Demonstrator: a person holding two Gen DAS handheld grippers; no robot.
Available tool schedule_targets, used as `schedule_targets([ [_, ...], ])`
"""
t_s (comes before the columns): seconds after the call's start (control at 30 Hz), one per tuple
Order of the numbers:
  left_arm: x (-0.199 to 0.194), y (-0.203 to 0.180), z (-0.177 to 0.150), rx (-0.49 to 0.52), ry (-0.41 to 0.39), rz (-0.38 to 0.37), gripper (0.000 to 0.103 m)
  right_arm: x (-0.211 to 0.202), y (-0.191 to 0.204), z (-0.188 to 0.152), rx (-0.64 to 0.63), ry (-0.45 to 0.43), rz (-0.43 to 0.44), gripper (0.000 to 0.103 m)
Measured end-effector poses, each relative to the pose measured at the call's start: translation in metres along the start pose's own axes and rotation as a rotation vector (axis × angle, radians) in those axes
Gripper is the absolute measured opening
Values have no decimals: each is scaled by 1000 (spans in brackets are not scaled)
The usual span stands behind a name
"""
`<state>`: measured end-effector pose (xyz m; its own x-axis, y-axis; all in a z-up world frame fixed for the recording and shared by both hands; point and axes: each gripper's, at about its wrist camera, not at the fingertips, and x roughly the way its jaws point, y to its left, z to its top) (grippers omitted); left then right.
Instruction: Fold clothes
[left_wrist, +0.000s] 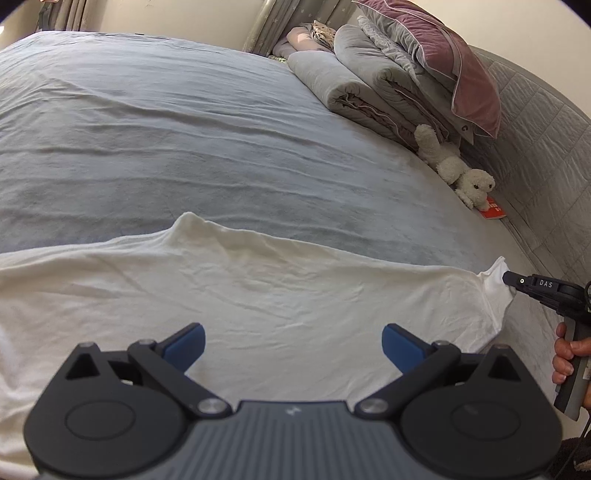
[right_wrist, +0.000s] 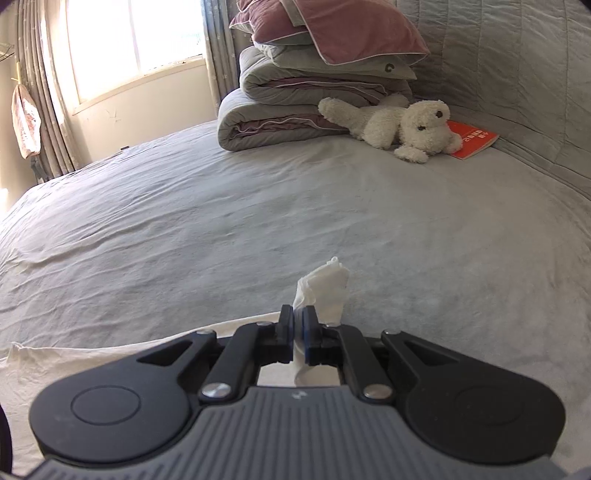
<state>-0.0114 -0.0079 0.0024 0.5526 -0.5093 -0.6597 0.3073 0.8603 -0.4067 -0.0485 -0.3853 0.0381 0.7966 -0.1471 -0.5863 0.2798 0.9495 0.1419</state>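
Cloth fills the lower part of our left wrist view: a white garment (left_wrist: 258, 295) lies spread and wrinkled across the grey bed (left_wrist: 184, 140). Our left gripper (left_wrist: 293, 341) hangs over it with its blue pads (left_wrist: 186, 341) spread wide and nothing between them. At the right edge we see our right gripper (left_wrist: 509, 277) pinching the garment's far corner, a hand (left_wrist: 565, 354) wrapped round its handle. Beyond, folded quilts (left_wrist: 369, 85) and a mauve pillow (left_wrist: 443, 48) are stacked against the headboard (left_wrist: 535, 122), with a plush dog (left_wrist: 458, 166) and a red book (left_wrist: 493, 213) beside them.

From our right wrist view, the right gripper (right_wrist: 297, 325) has its jaws clamped tight on a bunched corner of the garment (right_wrist: 325, 290), which pokes up past the pads. The rest of the cloth trails off to the lower left. The dog (right_wrist: 399, 125) lies on the book (right_wrist: 472, 140) near the quilts (right_wrist: 288, 114); a window (right_wrist: 136, 40) glows at the back.
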Motion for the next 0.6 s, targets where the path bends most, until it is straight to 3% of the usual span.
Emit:
schedule_targets([
  [0.23, 5, 7, 1, -119, -2, -138, 87, -6, 46, -5, -93, 18, 143, 6],
  [0.6, 25, 12, -8, -315, 55, -359, 82, -18, 128, -39, -298, 93, 367, 6],
])
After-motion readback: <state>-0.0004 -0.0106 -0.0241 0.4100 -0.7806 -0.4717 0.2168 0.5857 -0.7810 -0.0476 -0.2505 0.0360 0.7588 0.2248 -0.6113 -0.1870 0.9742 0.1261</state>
